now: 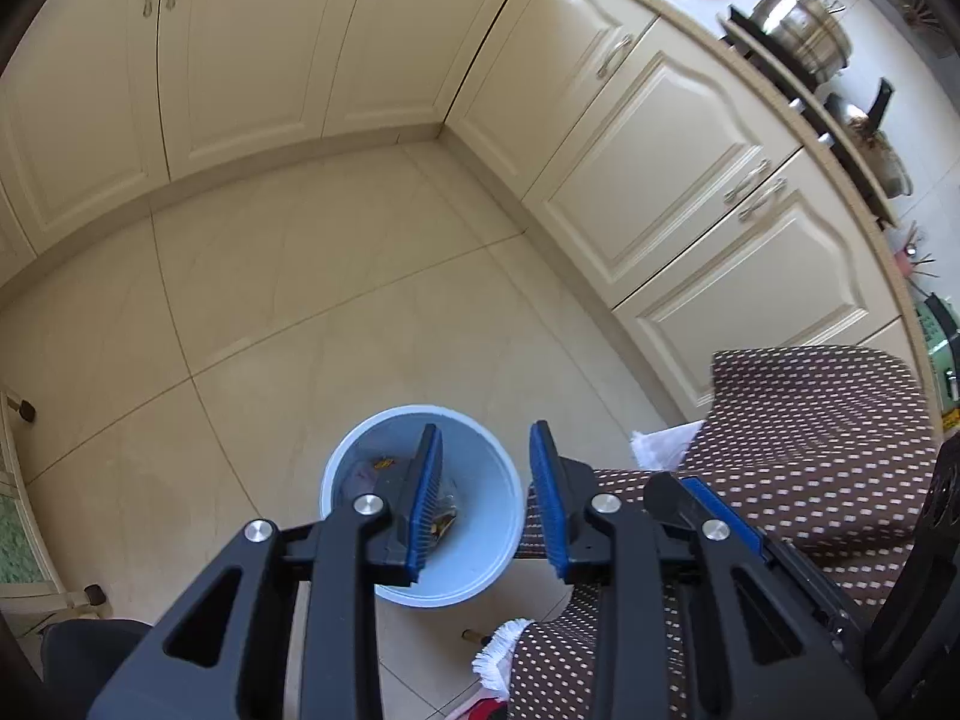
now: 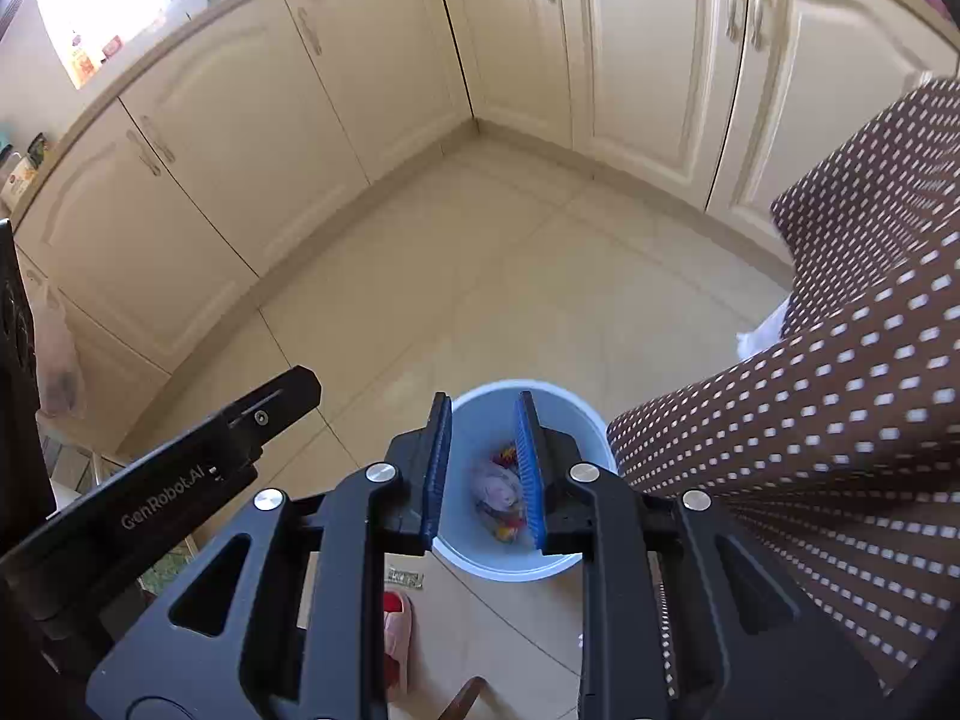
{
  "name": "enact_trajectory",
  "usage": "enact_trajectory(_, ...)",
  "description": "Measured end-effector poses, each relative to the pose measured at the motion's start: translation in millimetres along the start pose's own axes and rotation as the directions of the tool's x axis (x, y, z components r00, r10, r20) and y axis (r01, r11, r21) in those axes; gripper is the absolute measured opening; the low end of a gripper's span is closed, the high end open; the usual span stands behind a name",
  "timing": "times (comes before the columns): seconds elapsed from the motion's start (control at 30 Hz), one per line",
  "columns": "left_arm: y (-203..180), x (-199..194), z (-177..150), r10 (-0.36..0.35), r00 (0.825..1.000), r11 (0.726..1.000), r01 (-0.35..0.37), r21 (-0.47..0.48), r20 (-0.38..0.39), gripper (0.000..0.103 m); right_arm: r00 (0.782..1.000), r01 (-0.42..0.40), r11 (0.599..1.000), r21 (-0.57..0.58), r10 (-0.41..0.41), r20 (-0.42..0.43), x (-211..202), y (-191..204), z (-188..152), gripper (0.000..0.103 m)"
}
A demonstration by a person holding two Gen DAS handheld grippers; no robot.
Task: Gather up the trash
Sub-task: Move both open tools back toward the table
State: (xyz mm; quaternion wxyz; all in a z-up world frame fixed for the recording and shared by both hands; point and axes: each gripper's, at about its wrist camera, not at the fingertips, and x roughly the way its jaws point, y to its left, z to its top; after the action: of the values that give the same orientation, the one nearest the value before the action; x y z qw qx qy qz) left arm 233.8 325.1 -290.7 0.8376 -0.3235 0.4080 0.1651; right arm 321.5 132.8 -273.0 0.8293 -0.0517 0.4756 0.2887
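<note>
A pale blue bin (image 1: 495,516) stands on the tiled floor beside the table. In the left wrist view my left gripper (image 1: 485,429) hangs above it, open, with nothing between its blue pads. A dark wrapper (image 1: 445,517) lies at the bin's bottom. The right wrist view looks straight down into the bin (image 2: 480,429), where a crumpled pink bag with bright wrappers (image 2: 498,492) lies. My right gripper (image 2: 485,399) hovers over the bin's mouth with its jaws a little apart and empty. The left gripper's black body (image 2: 180,480) shows to its left.
A table with a brown dotted cloth (image 1: 810,450) stands to the right of the bin. Cream cabinets (image 1: 252,42) line the corner. A small wrapper (image 2: 405,577) and a pink slipper (image 2: 396,630) lie on the floor near the bin. Pots (image 1: 804,30) sit on the counter.
</note>
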Motion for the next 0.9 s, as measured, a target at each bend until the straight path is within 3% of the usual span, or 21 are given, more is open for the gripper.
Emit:
enact_trajectory(0.27,-37.7,-82.9,-1.6,-0.078,0.991,0.996,0.071,0.062,0.113,0.033,0.989,0.023,1.0,-0.01,-0.022,0.145,-88.0,5.1,2.7,0.022)
enact_trajectory(0.4,-74.3,-122.4,-11.5,-0.13,0.979,0.984,0.108,0.138,0.156,0.038,0.971,0.048,0.999,0.009,-0.049,0.233,-141.0,-5.1,-2.7,0.023)
enact_trajectory(0.53,-122.7,-150.7,-27.4,-0.185,0.967,0.962,0.142,0.231,0.177,0.043,0.944,0.089,0.995,0.052,-0.101,0.314,-195.3,-27.0,-14.0,0.031)
enact_trajectory(0.67,-183.2,-162.9,-47.6,-0.245,0.958,0.918,0.181,0.352,0.146,0.047,0.905,0.161,0.979,0.127,-0.198,0.376,-249.5,-71.9,-32.0,0.045)
enact_trajectory(0.8,-249.6,-158.0,-72.9,-0.278,0.958,0.86,0.214,0.463,0.074,0.05,0.874,0.225,0.949,0.22,-0.297,0.386,-287.7,-129.0,-47.4,0.045)
enact_trajectory(0.9,-289.1,-146.4,-91.8,-0.283,0.958,0.821,0.22,0.527,0.041,0.05,0.862,0.257,0.919,0.297,-0.358,0.359,-303.0,-174.9,-54.6,0.045)
